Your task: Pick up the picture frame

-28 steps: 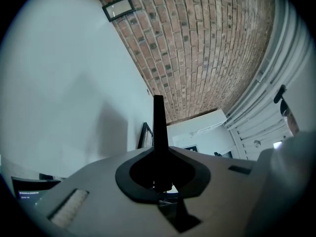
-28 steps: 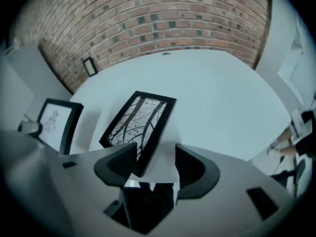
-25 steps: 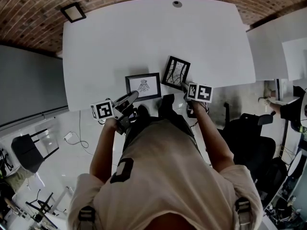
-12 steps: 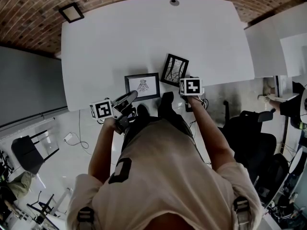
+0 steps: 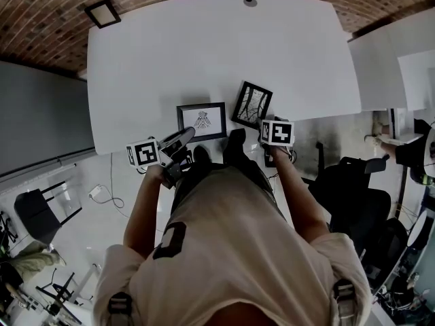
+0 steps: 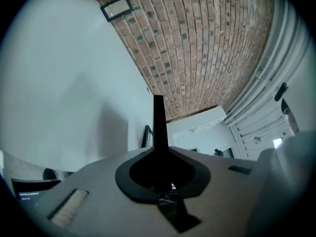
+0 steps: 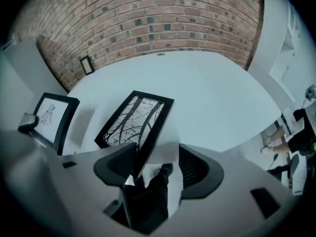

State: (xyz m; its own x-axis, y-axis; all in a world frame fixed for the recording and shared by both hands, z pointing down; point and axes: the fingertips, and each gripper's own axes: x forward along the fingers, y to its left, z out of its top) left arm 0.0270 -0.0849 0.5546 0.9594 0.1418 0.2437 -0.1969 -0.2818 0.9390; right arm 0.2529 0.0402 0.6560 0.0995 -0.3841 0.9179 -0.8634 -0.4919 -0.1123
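- The left gripper [image 5: 185, 136], its tongs pressed together on nothing, is idling well to the left of the black-framed print of bare branches [image 5: 251, 105], probably keeping clear of the pick.
- A black rectangular frame holding a small drawing [image 5: 202, 121] is resting on the white tabletop [image 5: 204, 46] just left of the branch print.
- The branch print is sitting skewed, its near corner pointing toward the person, which is offering an easy bite.
- The right gripper [image 7: 157, 157] is pointing steeply down over that corner with its tongs spread wide. The frame's edge is running close by the left jaw, and nothing is being clamped yet.
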